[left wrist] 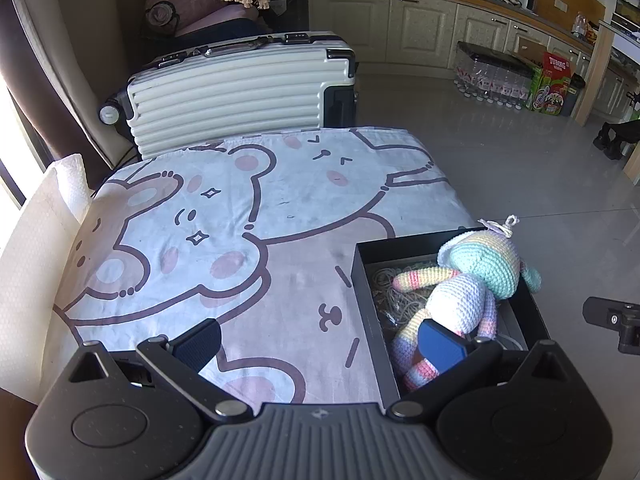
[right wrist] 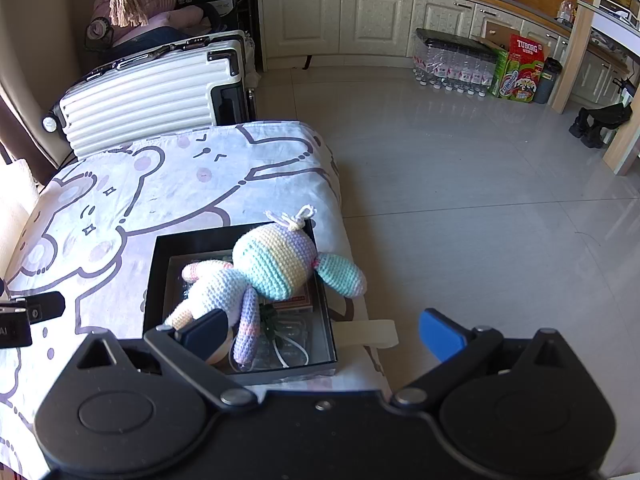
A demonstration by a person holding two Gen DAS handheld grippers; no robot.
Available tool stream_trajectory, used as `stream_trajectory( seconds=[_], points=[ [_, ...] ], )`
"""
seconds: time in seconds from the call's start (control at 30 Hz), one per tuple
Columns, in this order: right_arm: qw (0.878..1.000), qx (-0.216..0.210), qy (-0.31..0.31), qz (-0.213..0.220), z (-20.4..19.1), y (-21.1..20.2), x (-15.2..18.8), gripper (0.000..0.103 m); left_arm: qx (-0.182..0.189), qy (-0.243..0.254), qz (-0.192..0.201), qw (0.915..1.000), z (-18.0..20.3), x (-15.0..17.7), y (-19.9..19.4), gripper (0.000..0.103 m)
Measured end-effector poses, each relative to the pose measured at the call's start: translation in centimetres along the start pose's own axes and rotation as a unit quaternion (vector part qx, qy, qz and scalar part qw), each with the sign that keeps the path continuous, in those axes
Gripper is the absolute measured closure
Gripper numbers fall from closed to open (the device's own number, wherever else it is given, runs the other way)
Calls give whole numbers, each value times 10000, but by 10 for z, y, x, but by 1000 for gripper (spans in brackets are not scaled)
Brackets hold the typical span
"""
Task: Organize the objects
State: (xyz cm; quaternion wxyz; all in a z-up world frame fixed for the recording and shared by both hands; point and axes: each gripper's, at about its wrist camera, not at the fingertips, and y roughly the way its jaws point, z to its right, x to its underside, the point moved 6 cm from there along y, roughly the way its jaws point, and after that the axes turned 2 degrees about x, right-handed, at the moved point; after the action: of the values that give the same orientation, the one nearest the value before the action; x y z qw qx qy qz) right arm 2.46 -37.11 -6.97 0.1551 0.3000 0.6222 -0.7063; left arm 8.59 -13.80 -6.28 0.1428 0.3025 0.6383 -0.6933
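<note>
Left gripper (left wrist: 320,340) jaws spread wide, nothing between them, fingers angled forward and down. Right gripper (right wrist: 324,334) likewise wide apart and holding nothing, level with the left; each shows at the edge of the other's view.

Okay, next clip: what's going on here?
A person holds two handheld grippers over a table covered in a cartoon bear cloth. A pastel crocheted doll lies in a shallow black box at the table's edge, its head and ear hanging over the rim. Both the left gripper and right gripper have open jaws and hold nothing.
</note>
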Motion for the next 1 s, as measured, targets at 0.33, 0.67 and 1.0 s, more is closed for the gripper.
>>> stream_trajectory(
  seconds=[0.33, 0.67, 1.0],
  points=[
    [10000, -10, -24, -2, 1, 0, -1, 0, -8, 7, 1, 10000, 1, 0, 1, 0],
    [10000, -18, -35, 0, 0, -1, -1, 0, -4, 4, 1, 10000, 1, 0, 1, 0],
    [10000, -22, -40, 2, 1, -1, -1, 0, -5, 8, -1, 10000, 2, 0, 1, 0]
  ],
)
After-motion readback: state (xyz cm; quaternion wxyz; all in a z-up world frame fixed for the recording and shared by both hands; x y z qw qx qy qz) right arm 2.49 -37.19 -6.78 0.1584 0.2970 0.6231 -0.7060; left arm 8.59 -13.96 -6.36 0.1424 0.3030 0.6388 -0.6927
